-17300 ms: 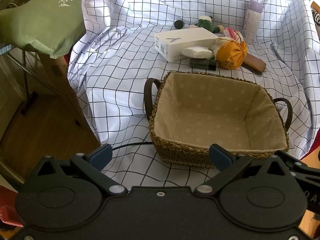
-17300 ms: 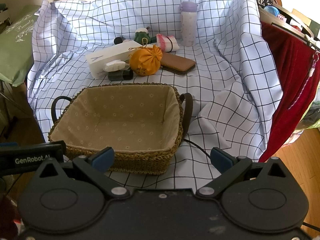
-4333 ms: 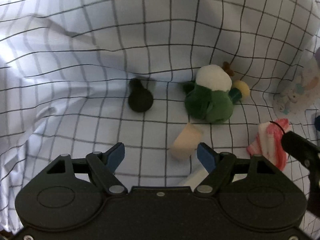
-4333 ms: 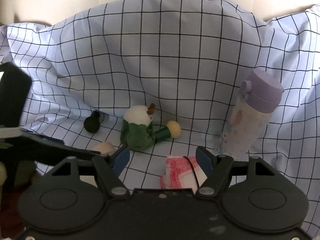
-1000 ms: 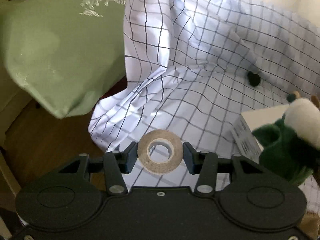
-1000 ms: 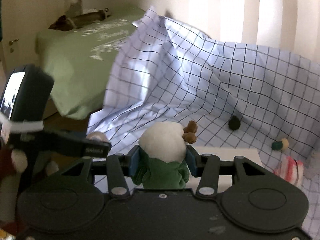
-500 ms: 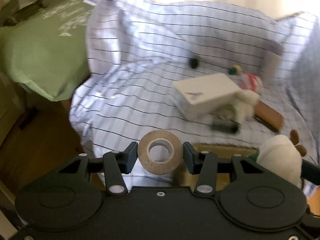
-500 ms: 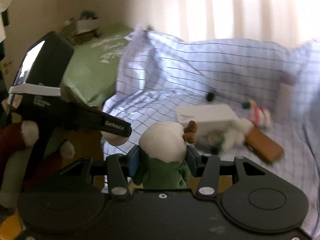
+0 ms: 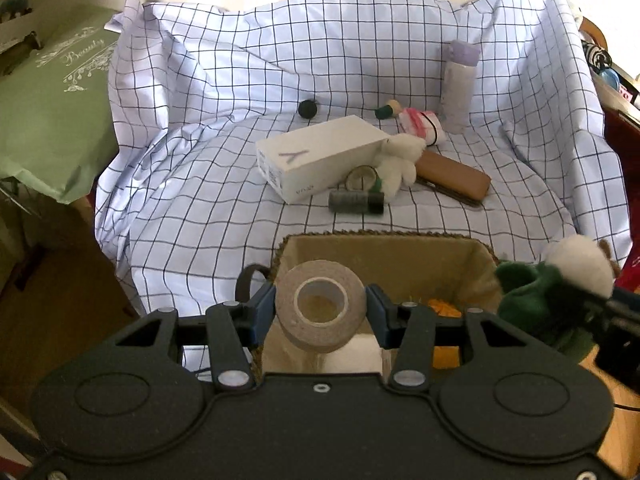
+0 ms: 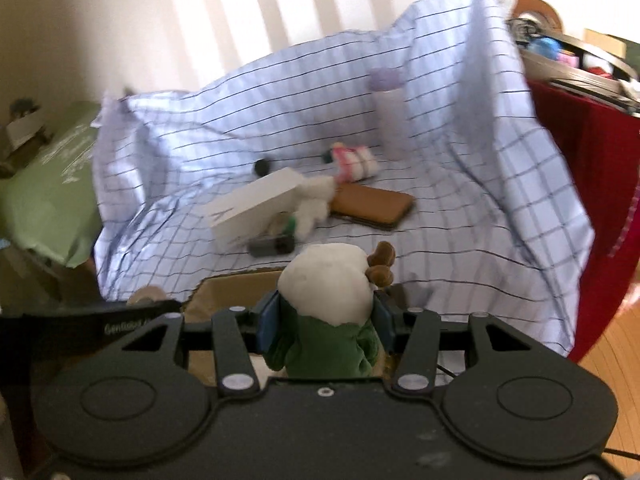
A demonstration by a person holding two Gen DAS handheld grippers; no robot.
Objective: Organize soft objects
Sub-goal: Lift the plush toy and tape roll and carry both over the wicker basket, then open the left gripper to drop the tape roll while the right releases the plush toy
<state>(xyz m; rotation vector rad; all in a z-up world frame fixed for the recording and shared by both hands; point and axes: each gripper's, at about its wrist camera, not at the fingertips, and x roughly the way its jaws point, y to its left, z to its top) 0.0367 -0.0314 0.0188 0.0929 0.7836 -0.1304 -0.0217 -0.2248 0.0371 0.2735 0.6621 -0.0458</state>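
You are holding a tape roll (image 9: 321, 305) pinched in the left claw (image 9: 320, 314) and a green plush doll (image 10: 328, 322) in the right claw (image 10: 326, 320), both over the woven basket (image 9: 460, 240) (orange pouch already inside). White plush (image 9: 398, 164) and pink cloth roll (image 9: 420, 125) are waiting on the checked sheet (image 9: 200, 184).

Tape roll (image 9: 320, 305) in left tool (image 9: 320, 316)
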